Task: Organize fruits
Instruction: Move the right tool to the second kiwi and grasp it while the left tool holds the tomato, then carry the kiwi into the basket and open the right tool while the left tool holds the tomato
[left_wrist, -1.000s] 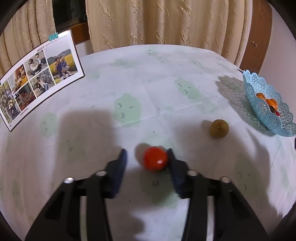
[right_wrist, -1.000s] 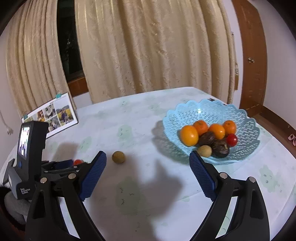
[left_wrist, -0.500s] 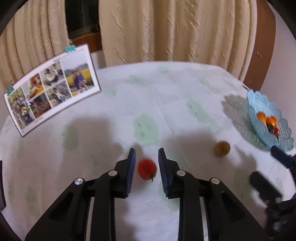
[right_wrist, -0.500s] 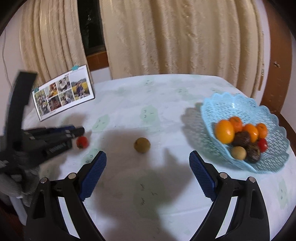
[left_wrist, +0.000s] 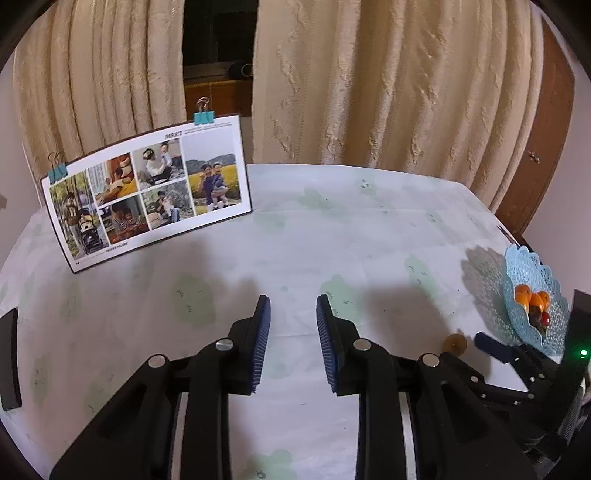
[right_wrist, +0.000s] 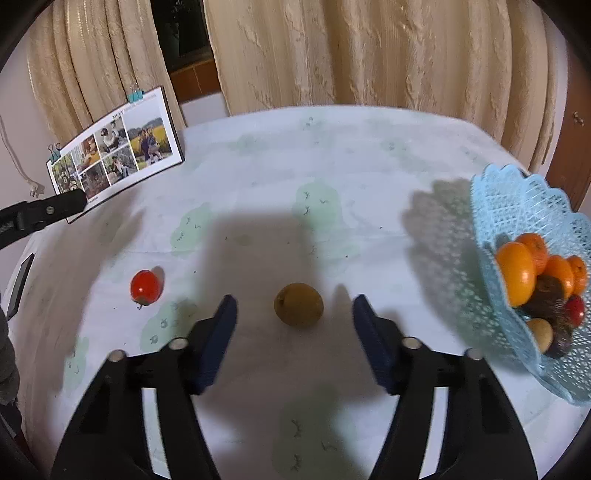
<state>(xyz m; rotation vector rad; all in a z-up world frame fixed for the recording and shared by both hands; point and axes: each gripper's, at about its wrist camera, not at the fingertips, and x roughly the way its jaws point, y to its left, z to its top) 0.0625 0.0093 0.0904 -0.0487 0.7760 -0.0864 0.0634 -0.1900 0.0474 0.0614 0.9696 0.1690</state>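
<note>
Now the right gripper (right_wrist: 293, 325), fingers closing around but not yet touching the round brown fruit (right_wrist: 298, 304) on the counter (right_wrist: 369, 166), risks rolling it away; the left gripper (left_wrist: 292, 332) is closed and empty.

Even indoor light, soft shadows on the tablecloth (right_wrist: 369, 166), heavy fisheye bending, right view slightly blurred.

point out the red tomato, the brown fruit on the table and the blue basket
red tomato (right_wrist: 146, 290): right wrist view, middle of its skin
brown fruit (right_wrist: 298, 304): right wrist view, middle of its front
blue basket (right_wrist: 517, 206): right wrist view, bare lattice wall above the fruit
</note>
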